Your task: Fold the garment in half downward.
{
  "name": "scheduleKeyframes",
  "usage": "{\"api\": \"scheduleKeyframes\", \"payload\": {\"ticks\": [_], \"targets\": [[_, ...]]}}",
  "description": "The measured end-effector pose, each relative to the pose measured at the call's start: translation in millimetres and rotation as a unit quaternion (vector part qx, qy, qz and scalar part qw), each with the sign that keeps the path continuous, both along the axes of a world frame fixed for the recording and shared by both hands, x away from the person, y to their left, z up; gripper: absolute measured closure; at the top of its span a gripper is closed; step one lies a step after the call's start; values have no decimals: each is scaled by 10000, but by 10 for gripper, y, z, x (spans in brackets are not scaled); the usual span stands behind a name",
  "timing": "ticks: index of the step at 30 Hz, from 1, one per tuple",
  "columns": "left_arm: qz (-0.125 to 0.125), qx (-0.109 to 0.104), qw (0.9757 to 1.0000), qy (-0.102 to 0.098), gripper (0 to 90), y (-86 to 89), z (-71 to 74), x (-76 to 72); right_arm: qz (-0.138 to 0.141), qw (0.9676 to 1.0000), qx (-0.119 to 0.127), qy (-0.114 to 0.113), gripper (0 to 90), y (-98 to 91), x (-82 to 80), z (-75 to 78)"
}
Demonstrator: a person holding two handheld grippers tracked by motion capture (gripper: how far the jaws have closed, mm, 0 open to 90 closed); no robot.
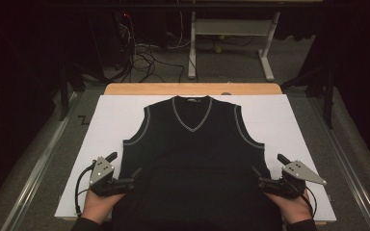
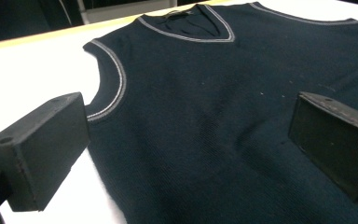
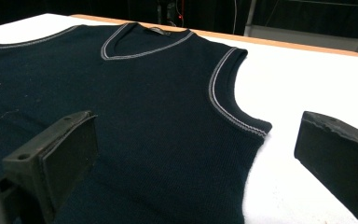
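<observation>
Left gripper (image 1: 124, 172): held low at the vest's left side seam, jaws spread wide and nothing pinched; in the left gripper view one jaw stood over the white sheet and the other over the knit.

Right gripper (image 1: 266, 172): mirrored at the right side seam, jaws likewise spread, with nothing between the pads (image 3: 72, 156) but the garment's edge lying below them.

Vest (image 1: 192, 159): a dark sleeveless V-neck knit was laid flat, front up, neck toward the far edge; its hem reached the near edge between the person's forearms.

Trim (image 2: 116, 79): pale stitched bands were seen around the armholes and the neckline.

Surface: a white sheet (image 1: 115, 115) was spread on the wooden table (image 1: 139, 88), the vest centred on it.

Handling: the vest was judged light, soft and limp, likely to sag and fold wherever unsupported; neither slippery nor fragile, though a fine knit could be snagged by a jaw corner.

Where to grip: both layers at each side seam, just below the armholes, were judged best, pinched together so the garment lifts evenly.

Doubt: a faint crease across the lower body may have been a fold, but the dim view left that unsettled.
</observation>
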State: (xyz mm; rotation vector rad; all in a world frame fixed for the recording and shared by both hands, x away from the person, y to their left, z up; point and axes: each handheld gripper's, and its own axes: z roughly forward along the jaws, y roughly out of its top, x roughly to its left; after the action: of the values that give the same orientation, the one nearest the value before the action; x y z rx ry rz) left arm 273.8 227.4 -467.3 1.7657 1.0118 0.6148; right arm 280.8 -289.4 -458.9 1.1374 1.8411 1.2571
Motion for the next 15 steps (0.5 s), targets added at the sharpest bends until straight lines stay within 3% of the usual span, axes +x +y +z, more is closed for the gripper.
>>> {"api": "scheduleKeyframes", "payload": {"ticks": [15], "targets": [[-203, -293, 9992, 182, 0, 6, -1, 49, -19, 10000, -7, -54, 0, -12, 16, 4]]}}
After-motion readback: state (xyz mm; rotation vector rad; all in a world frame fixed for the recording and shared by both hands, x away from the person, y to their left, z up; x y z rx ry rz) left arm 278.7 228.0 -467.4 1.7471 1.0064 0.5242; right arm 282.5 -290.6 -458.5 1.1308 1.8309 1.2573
